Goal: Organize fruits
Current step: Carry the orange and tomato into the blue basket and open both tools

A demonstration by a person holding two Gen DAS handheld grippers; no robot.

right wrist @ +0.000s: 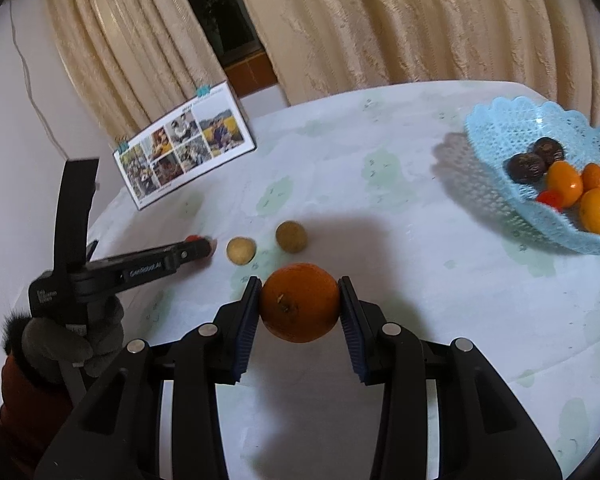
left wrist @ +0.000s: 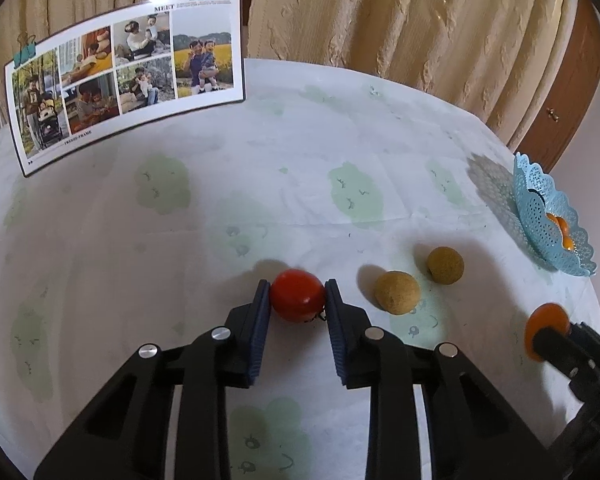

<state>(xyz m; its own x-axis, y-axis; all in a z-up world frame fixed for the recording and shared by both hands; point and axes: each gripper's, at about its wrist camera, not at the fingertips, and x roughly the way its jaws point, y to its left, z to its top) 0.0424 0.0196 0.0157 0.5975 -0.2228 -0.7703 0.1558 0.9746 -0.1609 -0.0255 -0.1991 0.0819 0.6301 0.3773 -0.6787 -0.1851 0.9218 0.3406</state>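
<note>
My left gripper [left wrist: 298, 294] is shut on a red tomato [left wrist: 297, 295], low over the table; it also shows in the right wrist view [right wrist: 198, 246]. My right gripper [right wrist: 300, 306] is shut on an orange [right wrist: 300, 307] and holds it above the cloth; the orange shows at the right edge of the left wrist view [left wrist: 546, 326]. Two brown round fruits [left wrist: 397, 292] [left wrist: 445, 265] lie on the cloth to the right of the tomato. A light blue lace basket [right wrist: 496, 184] at the right holds several oranges, two dark fruits and a small red one.
A standing photo collage card [left wrist: 120, 80] with teal clips is at the far left of the table. The table has a white cloth with green prints [left wrist: 260, 160]. Beige curtains [left wrist: 380, 20] hang behind. The table edge curves close beyond the basket [left wrist: 556, 216].
</note>
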